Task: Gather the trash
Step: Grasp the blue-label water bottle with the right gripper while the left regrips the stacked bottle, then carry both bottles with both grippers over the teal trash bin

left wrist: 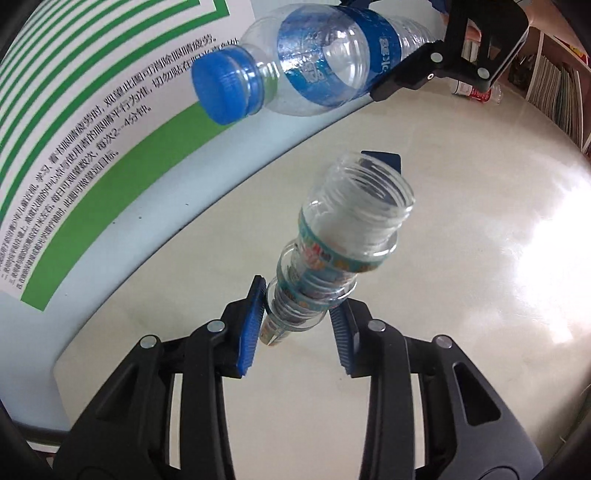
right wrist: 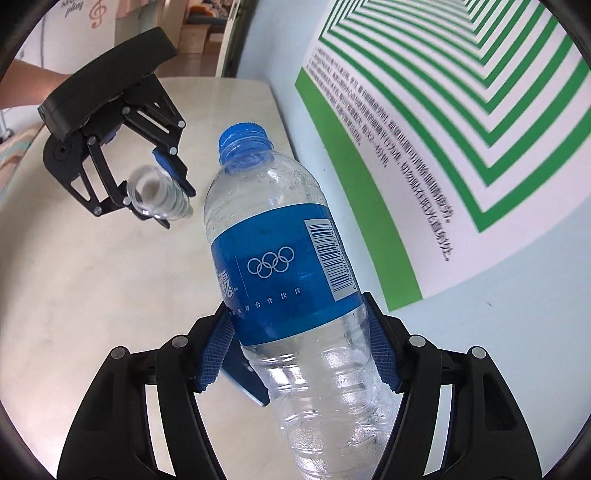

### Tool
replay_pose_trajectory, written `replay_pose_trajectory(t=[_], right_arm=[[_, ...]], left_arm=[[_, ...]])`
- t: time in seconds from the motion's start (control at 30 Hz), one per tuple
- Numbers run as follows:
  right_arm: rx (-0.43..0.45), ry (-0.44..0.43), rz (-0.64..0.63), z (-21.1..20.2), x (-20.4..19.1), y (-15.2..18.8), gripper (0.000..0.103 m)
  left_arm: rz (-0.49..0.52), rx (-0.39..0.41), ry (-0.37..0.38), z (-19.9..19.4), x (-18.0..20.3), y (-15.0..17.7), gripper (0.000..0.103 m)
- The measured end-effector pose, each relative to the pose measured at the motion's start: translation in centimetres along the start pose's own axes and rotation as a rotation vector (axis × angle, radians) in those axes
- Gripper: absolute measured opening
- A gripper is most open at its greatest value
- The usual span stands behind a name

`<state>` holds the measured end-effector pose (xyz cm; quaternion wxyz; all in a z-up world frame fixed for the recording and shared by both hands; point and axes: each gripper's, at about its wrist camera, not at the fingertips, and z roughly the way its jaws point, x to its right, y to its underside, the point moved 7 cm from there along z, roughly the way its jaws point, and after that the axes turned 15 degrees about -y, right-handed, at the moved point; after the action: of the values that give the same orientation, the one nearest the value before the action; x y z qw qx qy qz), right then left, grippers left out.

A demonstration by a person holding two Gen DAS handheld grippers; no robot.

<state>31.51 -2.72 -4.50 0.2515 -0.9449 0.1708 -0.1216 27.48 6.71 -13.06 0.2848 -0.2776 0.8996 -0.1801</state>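
The clear water bottle has a blue cap and blue label with white rings. The small clear bottle wears a teal patterned label. The poster shows green-and-white stripes above a cream desk.

Black left tool, blue ribbed pads, silver screws.

Pale cream tabletop with rounded corners, glossy, washed by a bright glare patch at the right edge in the left wrist view. Light blue wall right against the table's far side, carrying a white poster with nested green stripes, a solid green band and lines of black Chinese text. Shelf of upright books beyond the table's far end. Doorway into another room, and a pink treble-clef decal on a white surface.
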Motion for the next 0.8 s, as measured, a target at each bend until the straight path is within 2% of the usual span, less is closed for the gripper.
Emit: replay_pose_trajectory(t=[0.03, 0.27, 0.47, 0.6, 0.67, 0.8], right_arm=[[0.007, 0.002, 0.0, 0.1, 0.0, -0.9, 0.067], [0.079, 0.02, 0.018, -4.3, -3.4, -1.6, 0.067], [0.115, -0.01, -0.033, -5.7, -7.5, -2.2, 0.067], [0.172, -0.056, -0.064, -6.1, -10.7, -3.0, 0.067], [0.189, -0.097, -0.1, -5.3, -12.7, -4.4, 0.067], [0.196, -0.185, -0.185, -3.5, -18.1, -7.7, 0.067]], left_arm=[[0.001, 0.002, -0.018, -0.8, 0.0, 0.1, 0.032], [-0.022, -0.002, -0.131, -6.5, -1.9, 0.8, 0.032], [-0.073, -0.025, -0.223, -12.8, -1.9, 3.5, 0.032], [-0.152, -0.052, -0.292, -16.3, -1.7, 6.6, 0.032], [-0.204, -0.069, -0.316, -17.4, -1.4, 8.4, 0.032], [-0.312, -0.132, -0.378, -21.0, -1.1, 13.9, 0.032]])
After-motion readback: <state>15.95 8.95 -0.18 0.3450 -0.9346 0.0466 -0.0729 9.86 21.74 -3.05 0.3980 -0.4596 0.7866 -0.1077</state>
